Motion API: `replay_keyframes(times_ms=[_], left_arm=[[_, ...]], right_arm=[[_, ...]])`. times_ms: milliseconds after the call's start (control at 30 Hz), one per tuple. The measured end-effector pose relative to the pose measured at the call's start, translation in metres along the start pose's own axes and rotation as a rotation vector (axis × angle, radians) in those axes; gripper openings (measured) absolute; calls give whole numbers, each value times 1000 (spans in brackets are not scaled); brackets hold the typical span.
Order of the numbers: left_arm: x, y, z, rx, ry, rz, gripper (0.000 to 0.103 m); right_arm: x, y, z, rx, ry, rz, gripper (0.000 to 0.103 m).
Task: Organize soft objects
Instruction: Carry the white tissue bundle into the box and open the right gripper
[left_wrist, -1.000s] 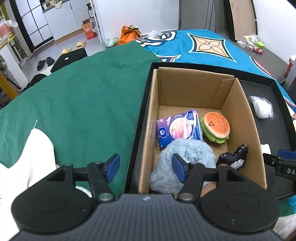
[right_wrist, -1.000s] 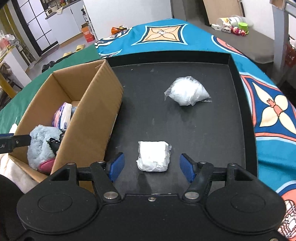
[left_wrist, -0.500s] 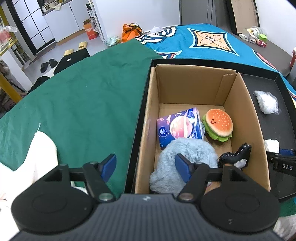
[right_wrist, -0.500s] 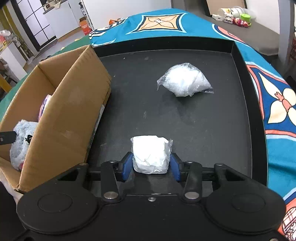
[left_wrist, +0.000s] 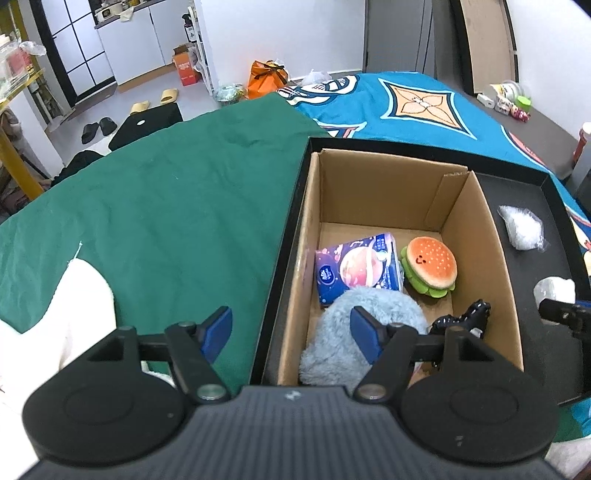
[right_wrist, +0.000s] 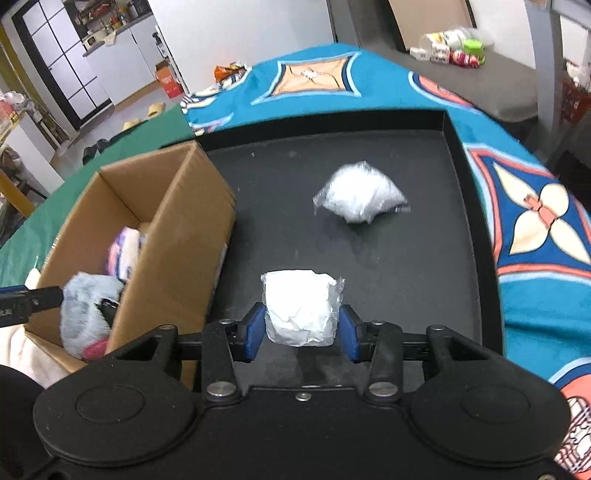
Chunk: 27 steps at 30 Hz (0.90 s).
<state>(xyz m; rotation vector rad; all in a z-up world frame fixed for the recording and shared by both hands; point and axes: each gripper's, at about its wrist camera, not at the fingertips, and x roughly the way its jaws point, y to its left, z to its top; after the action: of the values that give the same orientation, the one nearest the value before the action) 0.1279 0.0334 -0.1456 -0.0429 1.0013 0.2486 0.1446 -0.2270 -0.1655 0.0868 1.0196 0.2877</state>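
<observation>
The right tool (right_wrist: 302, 334) is clenched on a white plastic-wrapped bundle (right_wrist: 300, 308), its blue pads pressed against the bundle's two sides, above the black tray (right_wrist: 413, 258). Farther out on the tray's floor, well apart from the held bundle, lies a second white bundle in clear plastic (right_wrist: 358, 197). To the left of the tool stands a cardboard box (right_wrist: 177, 251), set inside the tray against its left wall.

The left tool (left_wrist: 291, 334) is released, its pads standing wide apart with nothing between them. It hangs over the box's near left corner, one pad above the green cloth (left_wrist: 166, 206) and the other above a fluffy grey-blue plush (left_wrist: 354, 332) at the near end of the box. Beyond the plush, inside the box, lie a purple tissue pack (left_wrist: 354, 267) and, just beside it to the right, a burger plush (left_wrist: 430, 264). A small black item (left_wrist: 461, 317) sits near the box's right wall. Under the tray's far and right sides spreads a blue patterned cover (left_wrist: 417, 107).
</observation>
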Motion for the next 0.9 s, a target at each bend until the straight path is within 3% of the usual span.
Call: replay_keyframes(times_ms=[600, 900], left_arm=[[-5, 13, -4, -43, -28, -63, 69], [6, 19, -2, -77, 26, -116, 61]], right_arm=[[-51, 57, 25, -55, -114, 51, 42], [-58, 85, 30, -113, -128, 52, 42]])
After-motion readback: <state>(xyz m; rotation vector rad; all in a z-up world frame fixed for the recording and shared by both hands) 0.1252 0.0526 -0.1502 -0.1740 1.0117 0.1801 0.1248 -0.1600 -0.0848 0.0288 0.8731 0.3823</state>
